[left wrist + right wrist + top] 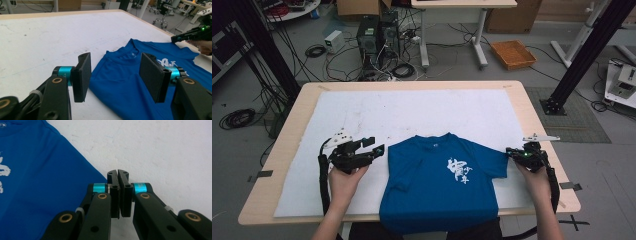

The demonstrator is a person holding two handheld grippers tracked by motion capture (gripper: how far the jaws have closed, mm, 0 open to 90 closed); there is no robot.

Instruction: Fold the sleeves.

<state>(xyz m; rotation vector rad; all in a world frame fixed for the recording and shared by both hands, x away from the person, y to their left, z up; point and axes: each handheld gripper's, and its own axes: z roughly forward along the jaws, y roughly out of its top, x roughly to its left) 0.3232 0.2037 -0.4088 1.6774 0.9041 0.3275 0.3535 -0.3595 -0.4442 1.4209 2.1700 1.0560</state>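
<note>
Jaws, right: pressed together on my right gripper (119,178); whether the sleeve tip is pinched I cannot tell, its edge runs just behind the pads.
Jaws, left: spread wide on my left gripper (120,75), nothing between them, hovering over the shirt's shoulder.
Shirt (437,180): blue, flat, lower centre of the high view, hem over the table (532,107) edge, print at centre right.
Mat (412,110): white, under the shirt.
Step, my judgement: take both sleeves for a fold.
Doing it well: bring left down over the sleeve edge, bite one layer only, lift both sides evenly.
</note>
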